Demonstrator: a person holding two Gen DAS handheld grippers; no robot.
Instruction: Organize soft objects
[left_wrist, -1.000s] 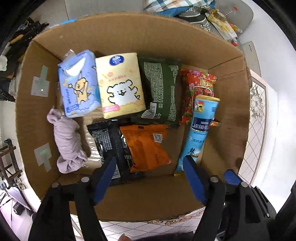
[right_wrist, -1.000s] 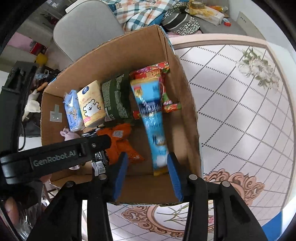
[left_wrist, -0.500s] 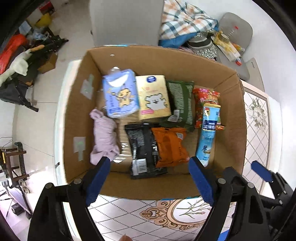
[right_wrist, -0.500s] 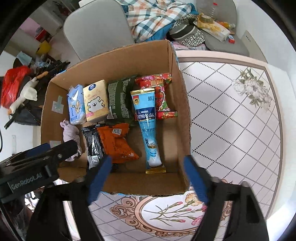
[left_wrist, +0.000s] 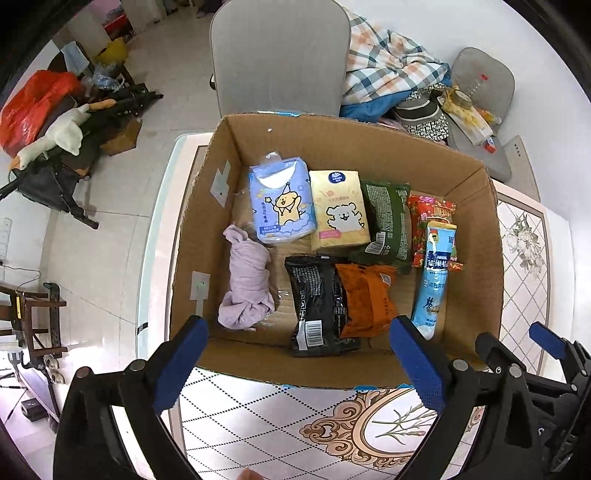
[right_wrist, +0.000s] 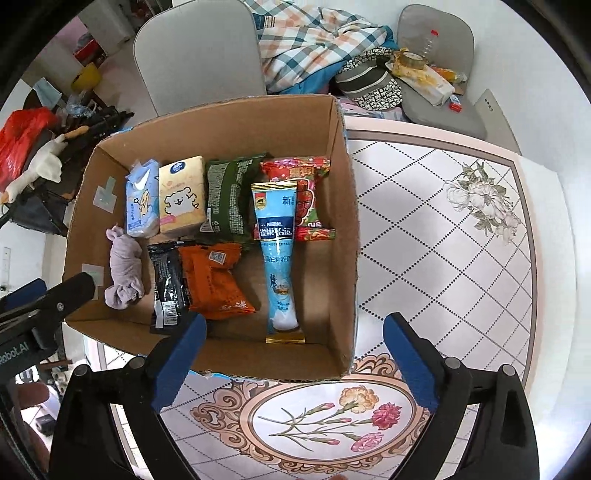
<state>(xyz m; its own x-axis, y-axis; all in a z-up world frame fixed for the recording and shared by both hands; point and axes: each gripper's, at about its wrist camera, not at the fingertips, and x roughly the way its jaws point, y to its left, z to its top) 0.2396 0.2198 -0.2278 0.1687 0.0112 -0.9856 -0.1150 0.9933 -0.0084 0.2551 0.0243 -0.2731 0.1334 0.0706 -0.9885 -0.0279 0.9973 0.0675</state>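
Left wrist view: left gripper (left_wrist: 297, 363) spread wide, holding nothing, hovering above the near wall of the box (left_wrist: 266, 363). Ahead of the fingers, on the box floor: lilac cloth (left_wrist: 246, 284) beyond the left finger; black pack (left_wrist: 319, 304) and orange pack (left_wrist: 364, 301) side by side between the fingers; light-blue sachet (left_wrist: 434, 280) just beyond the right finger, lying lengthwise. Farther row, left to right: blue tissues (left_wrist: 282, 199), yellow tissues (left_wrist: 340, 208), green pack (left_wrist: 388, 221), red pack (left_wrist: 426, 221) partly under the sachet. Right wrist view: right gripper (right_wrist: 291, 360) likewise fully spread and empty, above the same near wall of the box (right_wrist: 295, 365) and the table (right_wrist: 443, 240) (nothing loose shows on its tiled top). Between its fingers: sachet (right_wrist: 277, 254), foot toward the camera; orange pack (right_wrist: 212, 280) and black pack (right_wrist: 166, 284) beyond the left finger; cloth (right_wrist: 123, 273) farther left; far row of blue tissues (right_wrist: 142, 199), yellow tissues (right_wrist: 181, 195), green pack (right_wrist: 229, 195) and red pack (right_wrist: 306, 192). Progress, by judgement: eight soft items lie boxed in two rough rows, none outside within view; the sorting appears complete or nearly so, with at most a straightening of the overlapping sachet left.
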